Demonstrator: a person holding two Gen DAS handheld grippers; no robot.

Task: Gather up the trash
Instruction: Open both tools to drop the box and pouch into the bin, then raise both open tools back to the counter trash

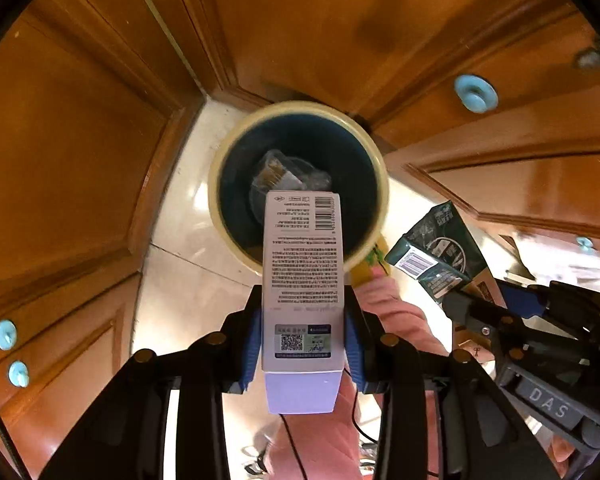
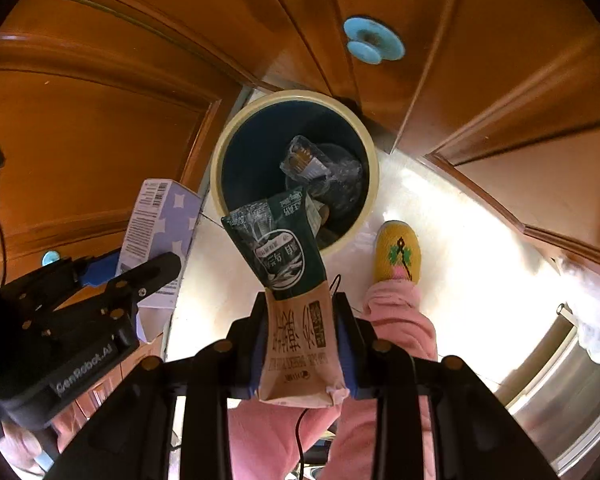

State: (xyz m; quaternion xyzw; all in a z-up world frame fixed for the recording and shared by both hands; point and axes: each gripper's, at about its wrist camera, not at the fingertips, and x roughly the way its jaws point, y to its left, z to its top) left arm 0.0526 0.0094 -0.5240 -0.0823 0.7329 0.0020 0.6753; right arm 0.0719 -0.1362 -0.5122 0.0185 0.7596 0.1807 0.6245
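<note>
I saw warm, dim light; glare bleached the pale glossy floor tiles [image 2: 452,240], fisheye bent the orange wooden cabinet doors [image 1: 80,128], corners vignetted black.

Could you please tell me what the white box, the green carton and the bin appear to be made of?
White box: matte printed cardboard, crisp folded edges. Green carton: glossy coated paperboard, creased, sheen on its print. Bin: likely plastic, with a smooth cream rim and dark interior.

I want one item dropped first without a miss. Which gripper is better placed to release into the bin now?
Left, probably. The left gripper holds its white box with the tip over the bin opening. The right gripper has its green carton only overlapping the near rim.
</note>
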